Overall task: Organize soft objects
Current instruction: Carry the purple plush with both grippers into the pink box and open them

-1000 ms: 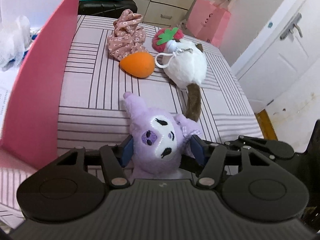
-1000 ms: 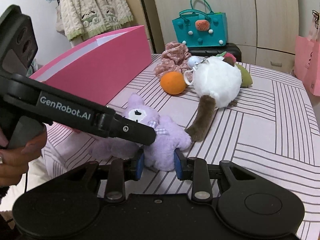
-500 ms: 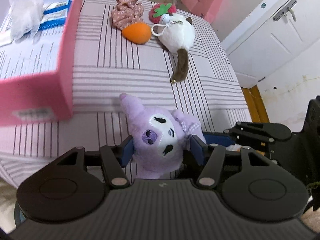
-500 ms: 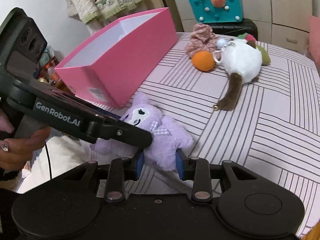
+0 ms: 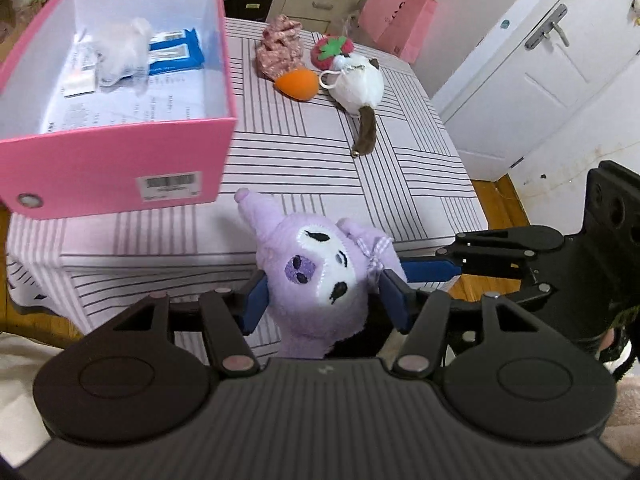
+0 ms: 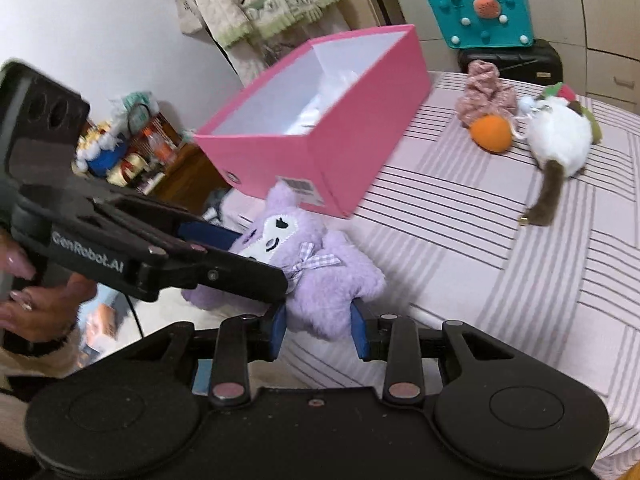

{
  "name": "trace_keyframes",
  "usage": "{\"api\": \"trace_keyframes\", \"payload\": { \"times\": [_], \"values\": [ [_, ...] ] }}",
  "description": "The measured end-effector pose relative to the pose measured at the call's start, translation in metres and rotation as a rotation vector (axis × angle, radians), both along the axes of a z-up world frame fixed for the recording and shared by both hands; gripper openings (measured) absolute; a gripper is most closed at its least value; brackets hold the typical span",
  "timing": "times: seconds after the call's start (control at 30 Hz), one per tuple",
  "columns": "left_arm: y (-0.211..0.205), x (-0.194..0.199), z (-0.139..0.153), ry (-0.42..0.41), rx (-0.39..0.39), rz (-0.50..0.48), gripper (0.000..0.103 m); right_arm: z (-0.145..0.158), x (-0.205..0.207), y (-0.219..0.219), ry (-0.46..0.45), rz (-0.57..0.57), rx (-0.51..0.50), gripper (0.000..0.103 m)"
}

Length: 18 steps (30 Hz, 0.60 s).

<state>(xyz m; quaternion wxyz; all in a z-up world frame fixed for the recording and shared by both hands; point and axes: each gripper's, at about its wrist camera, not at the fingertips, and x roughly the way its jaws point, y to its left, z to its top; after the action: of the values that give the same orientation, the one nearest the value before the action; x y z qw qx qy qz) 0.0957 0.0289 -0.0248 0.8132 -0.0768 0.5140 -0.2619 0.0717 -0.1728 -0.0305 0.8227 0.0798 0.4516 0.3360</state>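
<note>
A purple plush toy point(image 5: 316, 272) with a white face is held in the air by both grippers, near the table's front edge. My left gripper point(image 5: 324, 300) is shut on its head. My right gripper point(image 6: 320, 332) is shut on its body point(image 6: 332, 284). An open pink box point(image 5: 120, 160) stands on the striped table point(image 5: 400, 160) to the left, with papers and a white fluffy item inside. An orange ball point(image 5: 298, 84), a floral cloth bundle point(image 5: 278, 50), a strawberry plush point(image 5: 332, 50) and a white plush with a brown tail point(image 5: 358, 86) lie at the far side.
The pink box also shows in the right wrist view point(image 6: 328, 140). A teal bag point(image 6: 484, 16) on a black case stands behind the table. A pink paper bag point(image 5: 396, 12) and a white door point(image 5: 540, 72) are at the right. Wooden floor lies beyond the table edge.
Both grippers have lifted the purple plush off the table and drawn it back past the front edge. The view now looks down into the pink box.
</note>
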Motion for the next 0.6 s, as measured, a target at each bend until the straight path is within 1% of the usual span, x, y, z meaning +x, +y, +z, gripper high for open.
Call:
{"api": "trace_keyframes", "payload": {
  "times": [0.13, 0.27, 0.4, 0.6],
  "values": [
    [0.021, -0.008, 0.006, 0.006, 0.005, -0.004, 0.058, 0.004, -0.007, 0.018, 0.003, 0.033, 0.017, 0.039],
    [0.041, -0.015, 0.015, -0.007, 0.016, 0.004, 0.058, 0.003, -0.007, 0.032, 0.005, 0.042, 0.066, 0.039],
    [0.061, -0.017, 0.03, -0.065, 0.008, 0.027, 0.058, 0.014, -0.007, 0.048, -0.04, 0.062, 0.084, 0.039],
    [0.082, -0.015, 0.055, -0.167, -0.007, 0.057, 0.058, 0.039, 0.007, 0.067, -0.115, 0.095, 0.082, 0.039]
  ]
}}
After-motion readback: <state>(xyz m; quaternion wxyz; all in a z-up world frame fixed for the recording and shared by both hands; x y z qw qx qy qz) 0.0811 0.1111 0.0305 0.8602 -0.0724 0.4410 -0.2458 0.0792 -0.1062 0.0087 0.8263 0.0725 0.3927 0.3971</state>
